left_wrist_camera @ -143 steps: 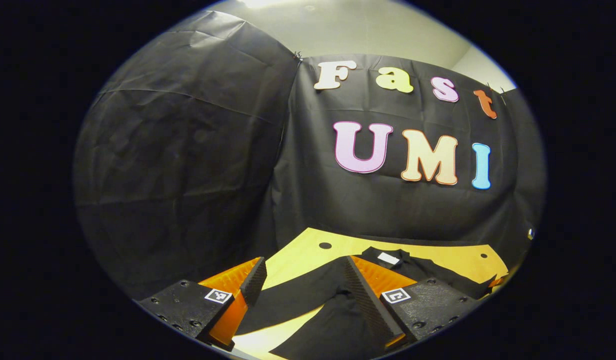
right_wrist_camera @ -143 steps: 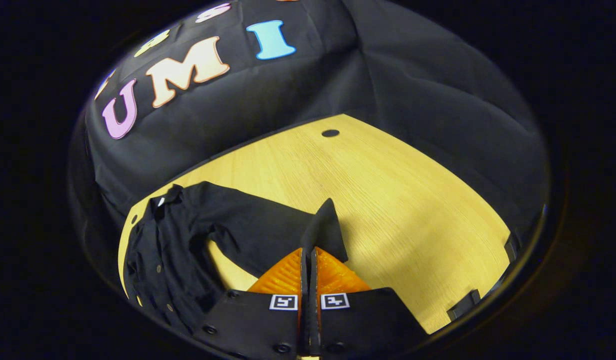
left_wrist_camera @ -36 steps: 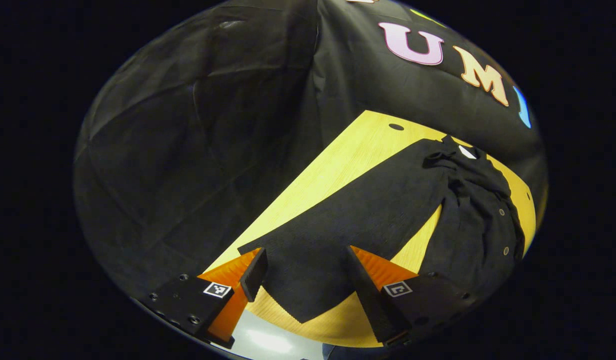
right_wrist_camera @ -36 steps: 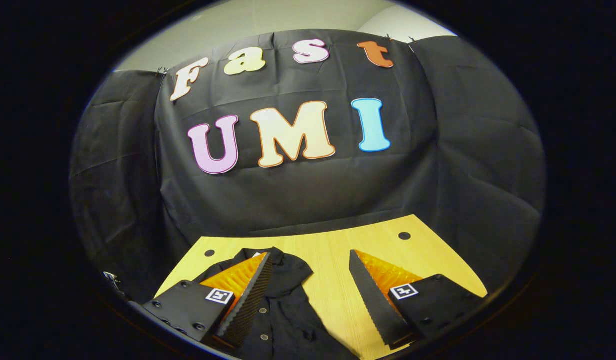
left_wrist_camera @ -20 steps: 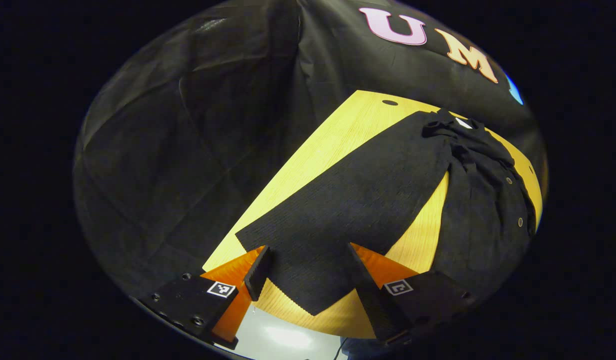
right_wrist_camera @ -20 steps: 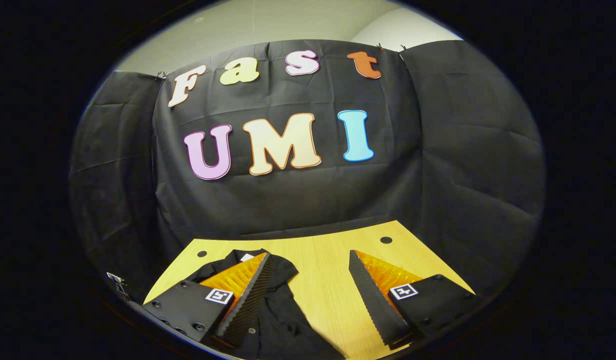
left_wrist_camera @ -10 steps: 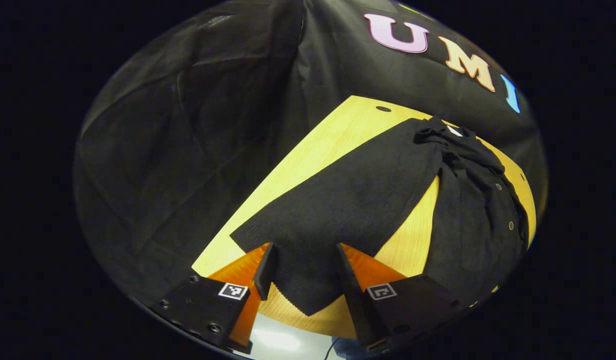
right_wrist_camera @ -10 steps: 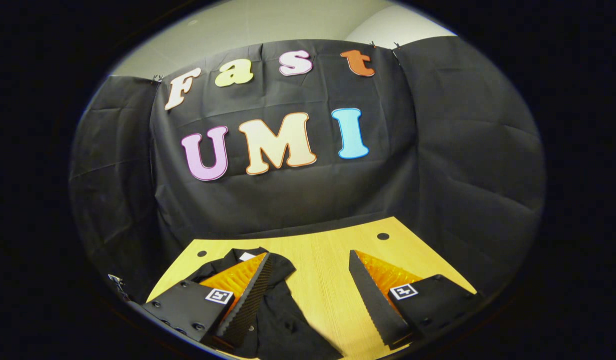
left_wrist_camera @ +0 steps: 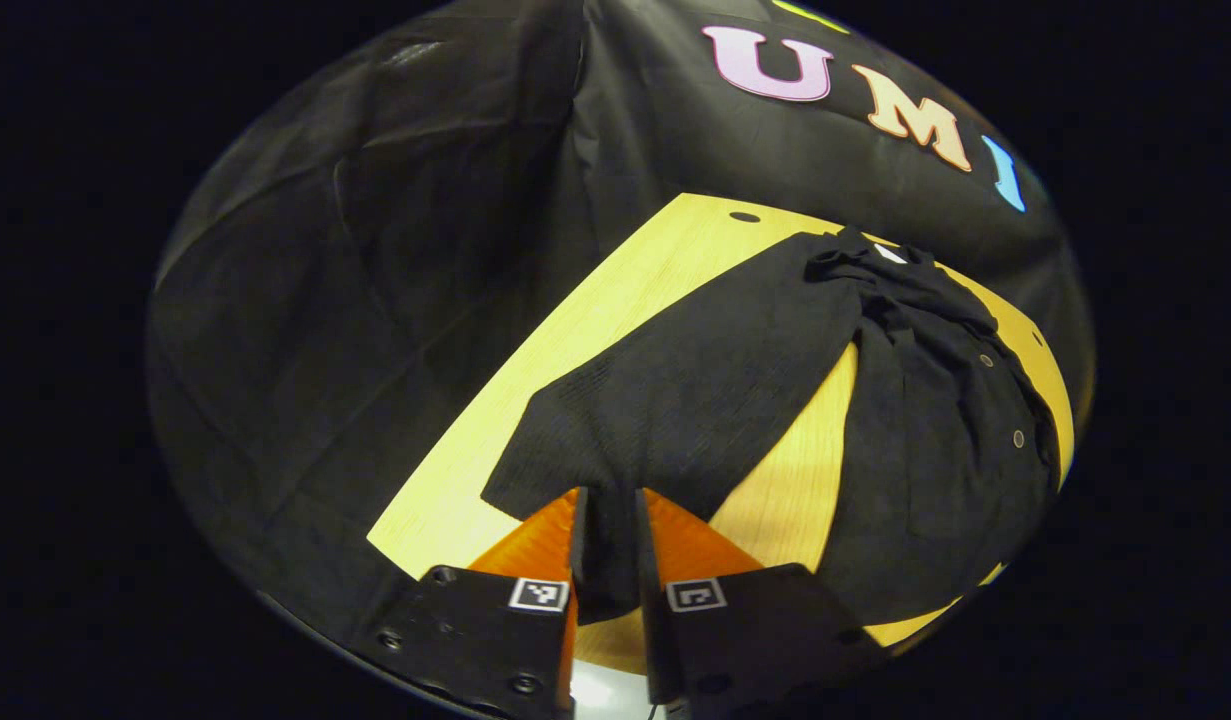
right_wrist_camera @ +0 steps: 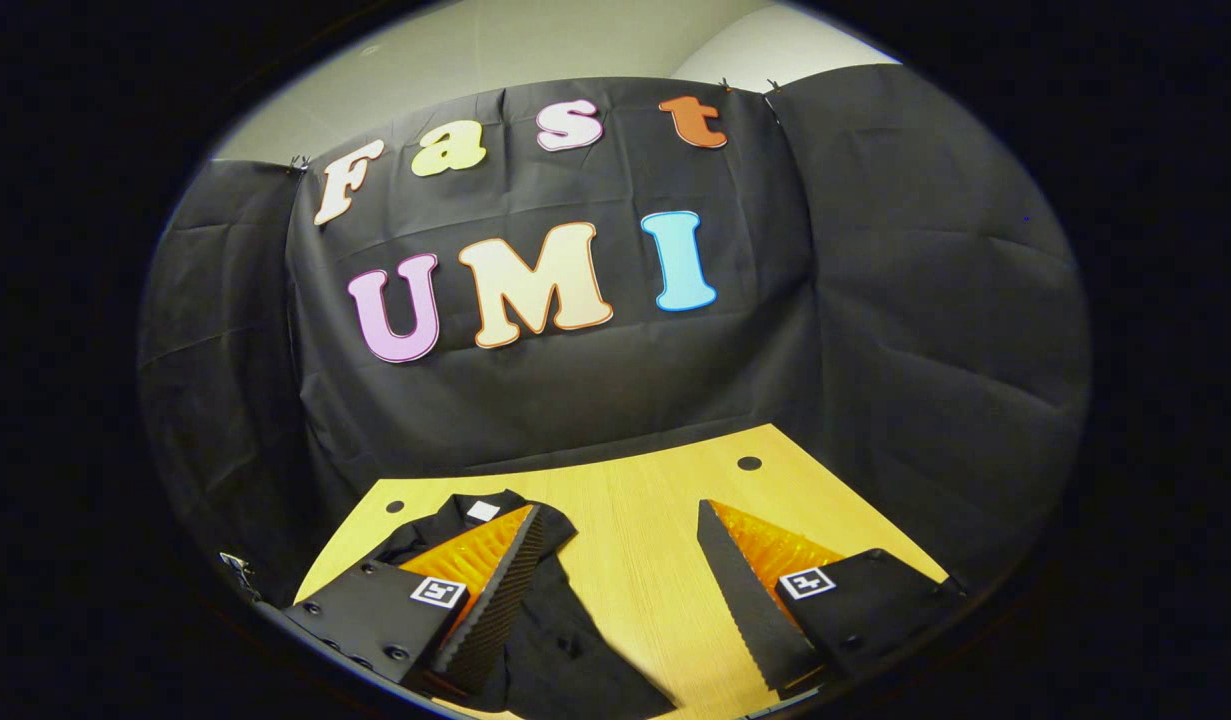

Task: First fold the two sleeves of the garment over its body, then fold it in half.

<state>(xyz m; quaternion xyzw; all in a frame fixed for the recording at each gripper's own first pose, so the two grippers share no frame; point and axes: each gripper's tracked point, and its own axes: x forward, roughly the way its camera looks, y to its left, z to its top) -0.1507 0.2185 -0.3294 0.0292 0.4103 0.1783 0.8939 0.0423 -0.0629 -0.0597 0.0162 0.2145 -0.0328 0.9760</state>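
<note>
A black button-up shirt [left_wrist_camera: 935,430] lies on the wooden table [left_wrist_camera: 615,300], collar toward the booth wall. Its long sleeve [left_wrist_camera: 705,390] stretches out from the shoulder toward the table's near edge. My left gripper [left_wrist_camera: 607,500] is shut on the cuff end of that sleeve, and the cloth bunches between its fingers. In the right gripper view the shirt [right_wrist_camera: 560,630] shows at lower left with its collar [right_wrist_camera: 480,508] farthest away. My right gripper [right_wrist_camera: 620,520] hangs open above the table, its left finger [right_wrist_camera: 500,585] over the shirt, holding nothing.
Black cloth walls stand close behind and to the left of the table. The table [right_wrist_camera: 655,560] has small round holes near its far corners [right_wrist_camera: 749,463]. Its near edge runs just under my left gripper.
My left gripper has shut on the sleeve's cuff, which now bunches between its fingers. The right gripper stayed open and drifted slightly.
</note>
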